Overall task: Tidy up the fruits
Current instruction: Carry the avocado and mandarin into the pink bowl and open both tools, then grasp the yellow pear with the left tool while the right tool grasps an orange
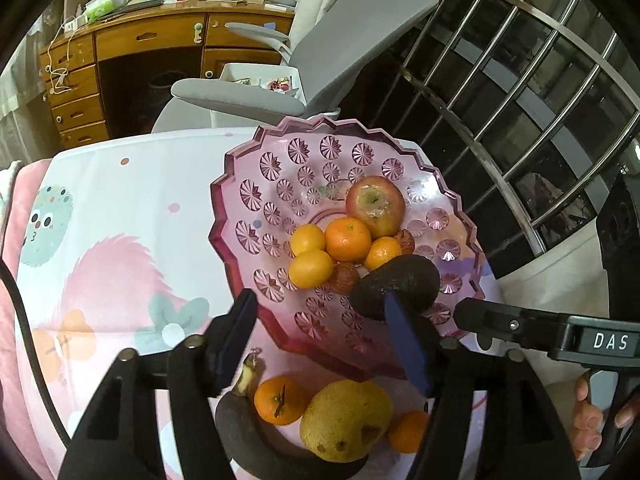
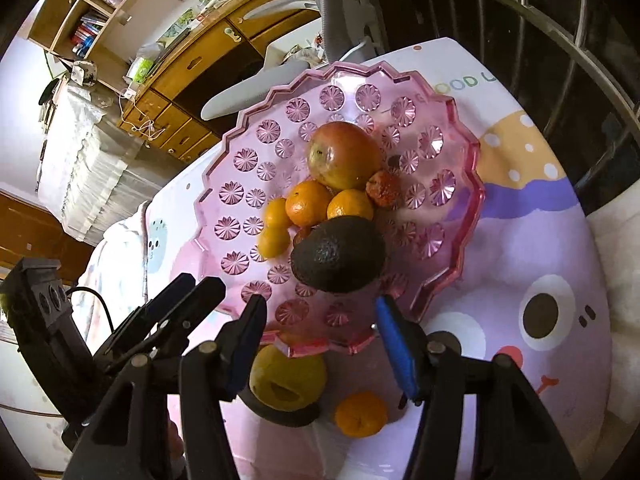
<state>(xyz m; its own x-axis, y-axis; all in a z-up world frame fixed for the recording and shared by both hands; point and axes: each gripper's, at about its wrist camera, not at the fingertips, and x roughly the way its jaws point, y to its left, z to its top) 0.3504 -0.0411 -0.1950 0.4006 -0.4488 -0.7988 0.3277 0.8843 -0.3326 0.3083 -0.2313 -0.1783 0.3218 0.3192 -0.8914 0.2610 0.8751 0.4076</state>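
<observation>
A pink cut-glass bowl [image 1: 248,200] [image 2: 440,128] holds an apple [image 1: 375,205] [image 2: 344,154], several small oranges [image 1: 348,239] [image 2: 308,203], two lychees and a dark avocado [image 1: 398,286] [image 2: 339,254]. On the cloth in front of the bowl lie a yellow mango [image 1: 345,420] [image 2: 288,378], a dark banana [image 1: 256,436], and two oranges [image 1: 279,400] [image 2: 361,414]. My left gripper [image 1: 320,332] is open and empty above the bowl's near rim. My right gripper [image 2: 320,340] is open and empty, just back from the avocado.
The table has a cartoon-print cloth [image 1: 120,220]. A grey office chair [image 1: 304,80] and wooden desk [image 1: 132,60] stand beyond it. A metal window grille [image 1: 520,100] is at the right. The right gripper's body [image 1: 560,336] shows at the lower right.
</observation>
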